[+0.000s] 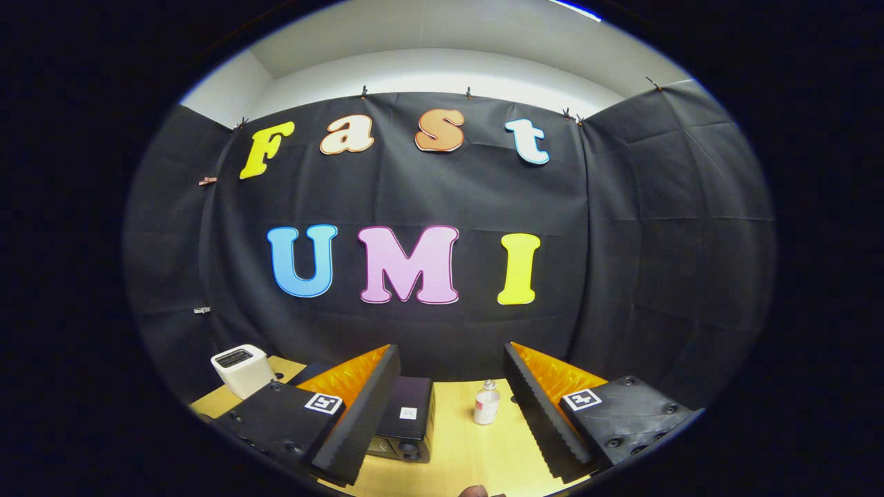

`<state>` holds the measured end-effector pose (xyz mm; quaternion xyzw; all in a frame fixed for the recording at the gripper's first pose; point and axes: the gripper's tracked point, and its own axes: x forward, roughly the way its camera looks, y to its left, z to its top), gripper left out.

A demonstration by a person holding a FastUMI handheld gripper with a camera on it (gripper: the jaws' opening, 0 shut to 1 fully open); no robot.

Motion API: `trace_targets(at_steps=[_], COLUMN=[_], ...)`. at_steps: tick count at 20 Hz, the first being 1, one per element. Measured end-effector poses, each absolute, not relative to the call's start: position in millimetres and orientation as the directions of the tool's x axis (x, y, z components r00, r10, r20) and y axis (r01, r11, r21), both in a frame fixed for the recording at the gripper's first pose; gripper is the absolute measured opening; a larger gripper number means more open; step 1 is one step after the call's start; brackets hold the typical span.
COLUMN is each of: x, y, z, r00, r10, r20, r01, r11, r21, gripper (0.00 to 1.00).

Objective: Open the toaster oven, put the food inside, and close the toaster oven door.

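A black toaster oven (407,421) sits on the wooden table (456,449), partly hidden behind my left finger (359,414); I see its top and a bit of its front with knobs. My gripper (449,414) is held above the table, open, with nothing between its fingers. The right finger (542,421) stands apart from the oven. A small brownish thing (475,491) peeks in at the table's near edge between the fingers; I cannot tell what it is.
A small clear bottle with a white cap (487,402) stands on the table to the right of the oven, just ahead of the fingers. A white boxy appliance (242,369) stands at the table's far left.
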<state>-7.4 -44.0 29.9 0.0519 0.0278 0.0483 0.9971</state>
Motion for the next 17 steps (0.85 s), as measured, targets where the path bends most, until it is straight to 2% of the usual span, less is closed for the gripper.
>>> trace_targets(at_steps=[17], x=[-16.3], y=[-122.0], z=[12.1], r00=[0.993], r10=[0.1], r20=[-0.064], r01=[-0.09], r11=[0.985], r21=[0.147], gripper=[0.99])
